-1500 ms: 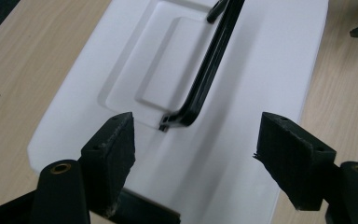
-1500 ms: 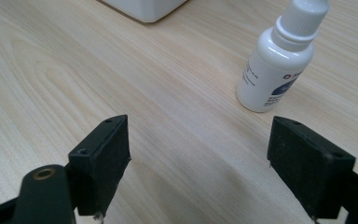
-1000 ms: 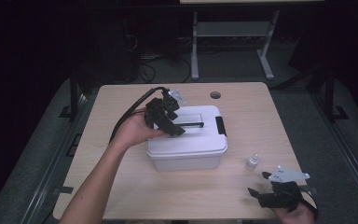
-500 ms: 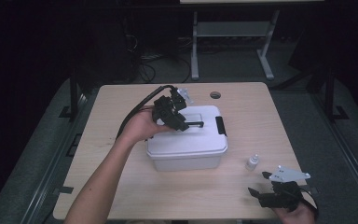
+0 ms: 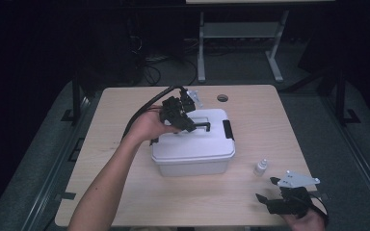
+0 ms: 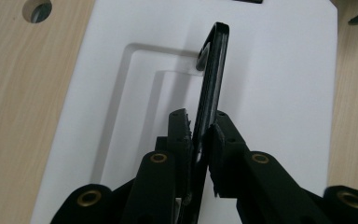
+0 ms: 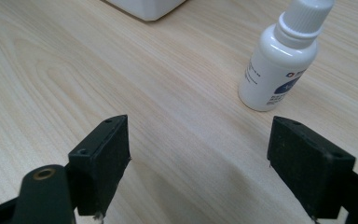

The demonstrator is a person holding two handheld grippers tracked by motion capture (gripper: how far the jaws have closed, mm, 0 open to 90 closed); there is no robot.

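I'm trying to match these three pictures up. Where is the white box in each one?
High view: the white box sits mid-table.
Left gripper view: its lid spans the picture.
Right gripper view: one corner at the top edge.
Shared landmark: the table.

A lab: lone table [image 5: 125, 108] on dark floor, trailing cables [image 5: 166, 65]

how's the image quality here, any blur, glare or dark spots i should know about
High view: the table is lit, but the room around it falls into near black. Left gripper view: the white box lid is bright with little surface detail, and the black handle stays sharp. Right gripper view: the dropper bottle is slightly soft, its label print unreadable.
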